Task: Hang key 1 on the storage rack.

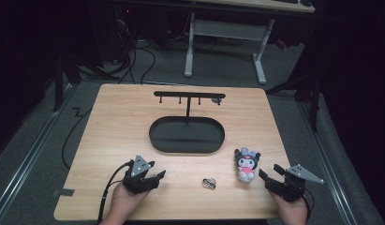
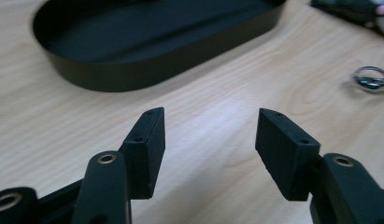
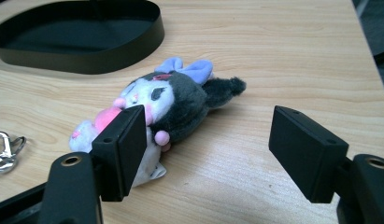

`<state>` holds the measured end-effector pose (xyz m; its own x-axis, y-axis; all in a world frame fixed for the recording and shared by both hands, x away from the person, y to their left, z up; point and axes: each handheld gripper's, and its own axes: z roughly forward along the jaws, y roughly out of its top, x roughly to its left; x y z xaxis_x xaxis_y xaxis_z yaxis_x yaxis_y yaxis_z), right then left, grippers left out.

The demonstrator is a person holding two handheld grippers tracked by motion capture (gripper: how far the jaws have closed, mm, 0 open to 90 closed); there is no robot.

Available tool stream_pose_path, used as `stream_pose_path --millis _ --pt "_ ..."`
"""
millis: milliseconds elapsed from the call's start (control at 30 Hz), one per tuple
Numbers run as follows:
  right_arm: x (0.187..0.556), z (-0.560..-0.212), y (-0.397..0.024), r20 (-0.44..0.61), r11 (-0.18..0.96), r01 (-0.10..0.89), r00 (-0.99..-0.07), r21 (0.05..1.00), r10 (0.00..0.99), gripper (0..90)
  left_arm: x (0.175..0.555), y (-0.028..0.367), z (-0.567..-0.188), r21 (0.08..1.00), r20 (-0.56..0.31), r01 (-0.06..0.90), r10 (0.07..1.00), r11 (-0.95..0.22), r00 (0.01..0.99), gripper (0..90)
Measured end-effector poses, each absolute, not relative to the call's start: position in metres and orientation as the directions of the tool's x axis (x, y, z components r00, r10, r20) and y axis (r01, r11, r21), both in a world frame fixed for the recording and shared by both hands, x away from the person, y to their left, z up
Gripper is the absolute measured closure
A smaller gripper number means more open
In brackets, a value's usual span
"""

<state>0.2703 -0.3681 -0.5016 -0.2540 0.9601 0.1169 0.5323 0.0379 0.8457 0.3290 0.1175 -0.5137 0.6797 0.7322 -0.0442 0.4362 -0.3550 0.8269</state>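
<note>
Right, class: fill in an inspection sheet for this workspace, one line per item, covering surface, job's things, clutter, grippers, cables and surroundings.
Surface: wooden table, flat, light grain.
Job's things: plush toy lying on the table by the right gripper; keyring clip apart from it; black oval tray with hook stand rising from it.
Clutter: nothing seen.
Grippers: right gripper open, toy just ahead of its jaws; left gripper open over bare wood.
Cables: one cable trailing from the left gripper; floor cables beyond.
Surroundings: dark room, white desk frame behind.

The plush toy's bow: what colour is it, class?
Light purple. The bow sits on the plush toy and shows best in the right gripper view.
</note>
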Motion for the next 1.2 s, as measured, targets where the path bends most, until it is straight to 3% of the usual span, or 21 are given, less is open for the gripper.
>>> stream_pose_path --millis 633,800,833,867,900,967,1000,1033,1200 --pt "0.271 -0.508 -0.368 0.083 0.082 0.559 -0.264 0.825 0.961 33.9 0.335 0.115 -0.521 0.812 -0.037 0.445 0.726 -0.379 0.687 40.7" --pt "0.274 -0.509 -0.37 0.07 0.085 0.559 -0.25 0.825 0.966 40.1 0.334 0.117 -0.521 0.813 -0.038 0.445 0.728 -0.376 0.685 40.4" --pt "0.276 -0.508 -0.371 0.063 0.092 0.56 -0.252 0.823 0.966 54.4 0.333 0.119 -0.521 0.813 -0.038 0.446 0.73 -0.374 0.682 40.3" --pt "0.276 -0.508 -0.371 0.063 0.092 0.56 -0.252 0.823 0.966 54.4 0.333 0.119 -0.521 0.813 -0.038 0.446 0.73 -0.374 0.682 40.2" --pt "0.28 -0.508 -0.372 0.057 0.099 0.568 -0.251 0.817 0.966 67.0 0.332 0.123 -0.521 0.813 -0.039 0.449 0.735 -0.37 0.677 40.2" --pt "0.285 -0.508 -0.373 0.045 0.11 0.577 -0.248 0.809 0.968 78.2 0.331 0.126 -0.521 0.813 -0.038 0.451 0.74 -0.367 0.672 40.2" --pt "0.285 -0.508 -0.373 0.045 0.11 0.577 -0.248 0.809 0.968 78.2 0.33 0.127 -0.521 0.815 -0.04 0.452 0.744 -0.362 0.667 40.2" --pt "0.291 -0.509 -0.373 0.034 0.124 0.587 -0.25 0.8 0.968 84.6 0.327 0.133 -0.521 0.815 -0.037 0.455 0.751 -0.359 0.659 40.2" --pt "0.305 -0.515 -0.374 0.011 0.159 0.607 -0.267 0.779 0.964 89.1 0.322 0.145 -0.52 0.818 -0.033 0.459 0.768 -0.347 0.64 40.2"
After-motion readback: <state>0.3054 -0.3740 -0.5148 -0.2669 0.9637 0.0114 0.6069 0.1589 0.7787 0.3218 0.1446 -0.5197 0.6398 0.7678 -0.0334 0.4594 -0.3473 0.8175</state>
